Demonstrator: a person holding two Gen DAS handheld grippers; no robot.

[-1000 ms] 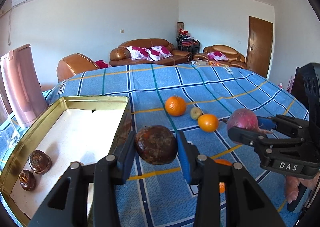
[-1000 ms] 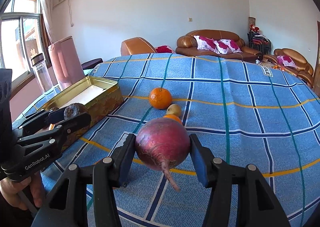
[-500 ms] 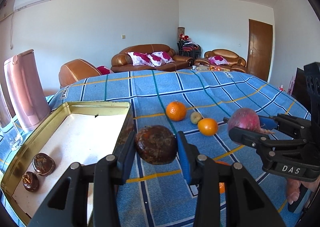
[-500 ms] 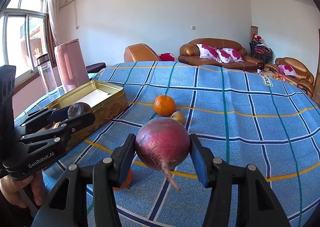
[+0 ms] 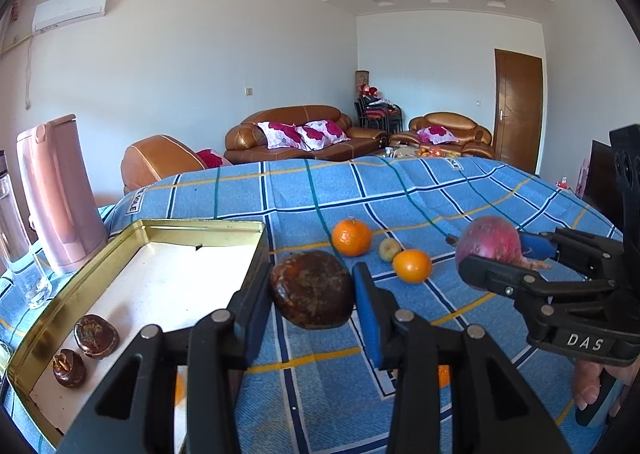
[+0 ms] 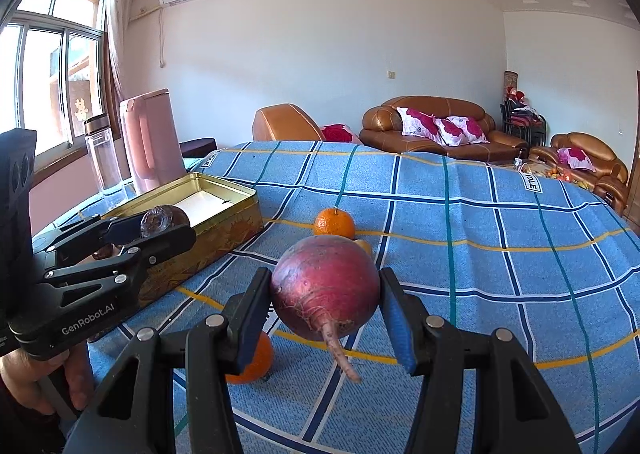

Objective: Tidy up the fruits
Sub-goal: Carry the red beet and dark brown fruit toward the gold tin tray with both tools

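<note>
Fruits mostly loose on counter (image 5: 500, 194): two in tin (image 5: 244, 226), oranges (image 5: 351, 237) outside. Your left tool (image 5: 313, 290) clamps brown fruit (image 5: 312, 288) beside tin; right tool (image 6: 326, 304) clamps red bulb (image 6: 325, 288).

"DAS" in white on right claw (image 5: 496, 254) body. "GenRobot.AI" in white on left claw (image 6: 160, 228) body. Cloth label (image 6: 531, 182): "…IOLE", partly legible.

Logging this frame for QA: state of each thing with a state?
left gripper: shut on dark brown fruit
right gripper: shut on red radish
gold tin: open, two brown fruits inside
clear bottle: capped, upright
</note>
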